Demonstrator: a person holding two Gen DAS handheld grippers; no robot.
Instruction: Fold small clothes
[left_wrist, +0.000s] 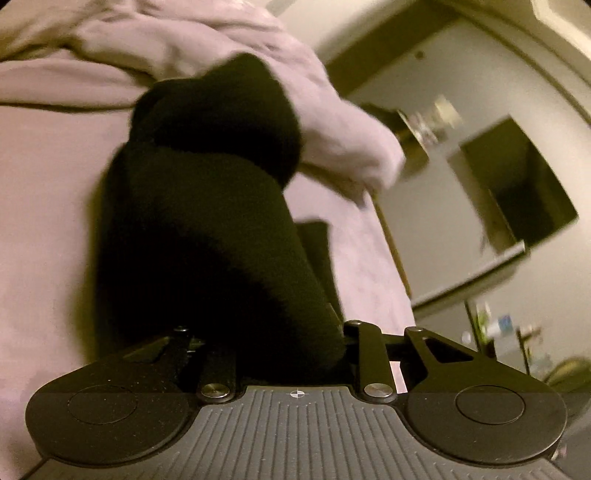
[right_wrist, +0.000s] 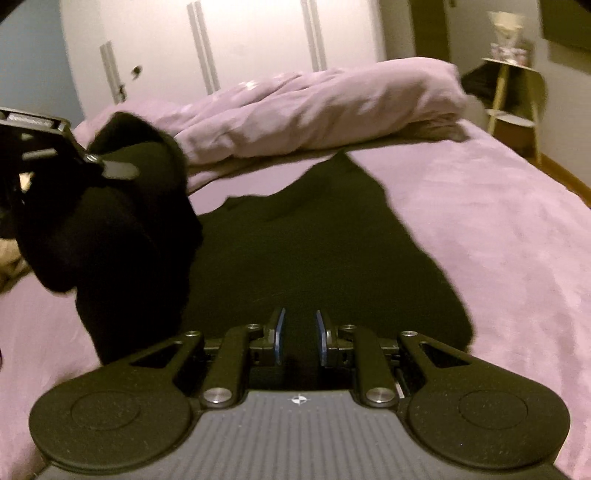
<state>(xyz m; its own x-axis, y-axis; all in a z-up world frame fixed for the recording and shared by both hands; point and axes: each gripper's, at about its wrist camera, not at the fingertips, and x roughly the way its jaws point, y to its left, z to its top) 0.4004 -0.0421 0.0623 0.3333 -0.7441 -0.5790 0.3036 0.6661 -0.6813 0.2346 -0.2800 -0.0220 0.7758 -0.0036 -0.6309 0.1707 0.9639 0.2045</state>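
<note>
Black garment spread flat on pink bed sheet, its near edge running in between the fingertips of right gripper. Blue-padded fingers parted by a narrow gap; dark cloth visible in that gap, but actual contact with the pads not discernible, so grip on the cloth cannot be told. Left part of the garment lifted off the sheet into a thick bunched roll, seen left of the flat portion in the right wrist view.

Left gripper visible in the right wrist view at the top of that lifted roll, one dark finger pressed against the fabric. In the left wrist view, same black garment fills the space ahead of left gripper and covers both fingertips; cloth bulges outward from between the linkage arms. Taken as clamped on the garment, gap width not visible.

Garment: matte, soft, fuzzy at edges, irregular outline with one pointed corner toward the duvet. Sheet: smooth pink fabric. Crumpled pink duvet heaped beyond the garment. White wardrobe behind the duvet. Small pale side table right of the duvet.

Right gripper held low, aimed along the sheet toward the duvet. Left gripper raised above the sheet, tilted. Both views motion-blurred.
</note>
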